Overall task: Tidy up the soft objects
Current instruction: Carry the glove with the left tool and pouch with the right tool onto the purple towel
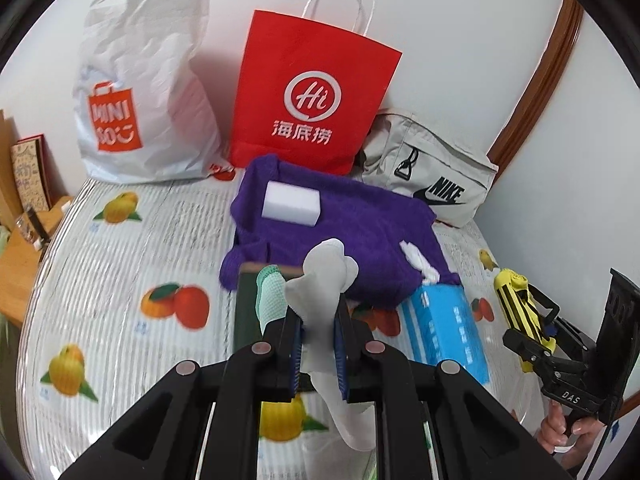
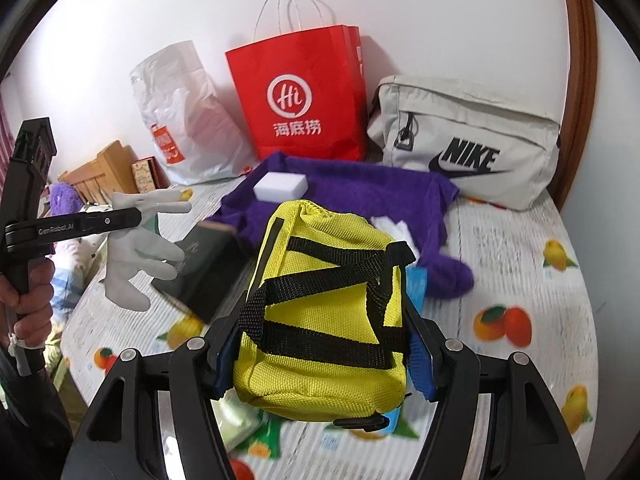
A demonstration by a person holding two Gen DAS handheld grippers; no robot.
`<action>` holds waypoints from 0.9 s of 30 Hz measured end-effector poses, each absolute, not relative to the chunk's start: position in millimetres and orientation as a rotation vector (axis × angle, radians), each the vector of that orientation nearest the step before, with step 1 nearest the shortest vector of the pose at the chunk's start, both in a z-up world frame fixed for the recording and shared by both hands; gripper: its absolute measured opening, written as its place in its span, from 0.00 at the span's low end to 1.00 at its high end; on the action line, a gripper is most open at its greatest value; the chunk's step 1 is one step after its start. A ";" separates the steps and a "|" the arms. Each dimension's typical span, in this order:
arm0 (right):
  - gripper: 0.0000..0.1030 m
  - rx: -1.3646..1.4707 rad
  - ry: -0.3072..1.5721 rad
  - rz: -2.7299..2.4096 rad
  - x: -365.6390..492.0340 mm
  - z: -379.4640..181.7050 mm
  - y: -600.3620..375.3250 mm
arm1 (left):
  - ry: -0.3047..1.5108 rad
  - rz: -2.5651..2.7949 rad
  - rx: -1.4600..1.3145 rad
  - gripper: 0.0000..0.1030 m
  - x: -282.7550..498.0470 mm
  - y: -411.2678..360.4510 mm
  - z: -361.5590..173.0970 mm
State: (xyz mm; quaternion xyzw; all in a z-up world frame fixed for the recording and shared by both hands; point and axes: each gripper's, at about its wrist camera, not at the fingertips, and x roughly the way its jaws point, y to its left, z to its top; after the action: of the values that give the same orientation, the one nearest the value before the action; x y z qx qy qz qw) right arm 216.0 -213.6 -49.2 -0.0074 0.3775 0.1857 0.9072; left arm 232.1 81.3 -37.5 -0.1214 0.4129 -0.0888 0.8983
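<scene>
My left gripper point(image 1: 318, 316) is shut on a grey-white work glove point(image 1: 324, 276) with a green cuff and holds it above the table; the glove also shows hanging at the left of the right wrist view point(image 2: 136, 256). My right gripper point(image 2: 320, 344) is shut on a yellow pouch with black straps point(image 2: 324, 312), held above the table; the pouch shows at the right of the left wrist view point(image 1: 520, 308). A purple towel point(image 1: 340, 232) lies mid-table with a white sponge block point(image 1: 292, 203) on it.
A fruit-print cloth covers the table point(image 1: 120, 240). At the back stand a white Miniso bag point(image 1: 140, 92), a red paper bag point(image 1: 316, 92) and a grey Nike bag point(image 1: 432, 176). A blue tissue pack point(image 1: 444, 328) and a dark green book point(image 2: 204, 272) lie near the towel.
</scene>
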 end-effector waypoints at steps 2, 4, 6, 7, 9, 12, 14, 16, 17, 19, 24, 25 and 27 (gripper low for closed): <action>0.65 -0.020 0.778 0.380 227.4 -48.0 -211.8 | 0.848 -0.194 -0.254 0.13 244.4 79.9 -34.5; 0.65 -0.024 0.777 0.369 242.0 -47.2 -210.8 | 0.845 -0.202 -0.256 0.13 258.4 78.1 -33.2; 0.65 -0.031 0.777 0.353 254.4 -47.2 -210.2 | 0.845 -0.207 -0.260 0.13 269.1 77.1 -34.2; 0.65 -0.037 0.775 0.343 261.9 -46.9 -209.9 | 0.847 -0.213 -0.261 0.13 274.7 76.0 -35.3; 0.65 -0.044 0.775 0.335 273.9 -46.5 -209.6 | 0.850 -0.224 -0.267 0.13 287.6 74.2 -38.5; 0.65 -0.049 0.779 0.327 290.8 -48.5 -209.8 | 0.858 -0.238 -0.281 0.13 307.4 71.3 -44.4; 0.65 -0.053 0.783 0.315 303.3 -51.2 -209.4 | 0.862 -0.254 -0.291 0.13 320.7 69.3 -48.0; 0.65 -0.057 0.789 0.314 314.8 -53.9 -208.7 | 0.865 -0.270 -0.303 0.13 334.1 67.0 -51.3; 0.65 -0.061 0.792 0.311 322.4 -55.9 -208.3 | 0.868 -0.279 -0.306 0.13 342.0 64.6 -53.4; 0.65 -0.071 0.799 0.304 333.0 -59.2 -207.4 | 0.877 -0.284 -0.303 0.13 356.0 59.5 -57.7; 0.65 -0.086 0.829 0.291 365.8 -74.3 -206.8 | 0.898 -0.297 -0.286 0.13 381.7 51.2 -69.7; 0.65 -0.090 0.834 0.292 371.8 -77.3 -206.3 | 0.906 -0.298 -0.285 0.13 386.7 50.3 -73.8; 0.65 -0.094 0.847 0.293 384.3 -82.8 -205.6 | 0.920 -0.294 -0.282 0.13 394.0 50.0 -81.0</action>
State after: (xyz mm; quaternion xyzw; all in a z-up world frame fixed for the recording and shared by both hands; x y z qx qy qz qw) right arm 384.3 -205.6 -82.8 -0.0453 0.4093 0.1415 0.9002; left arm 394.0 50.0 -81.0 -0.1351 0.4410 -0.1409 0.8760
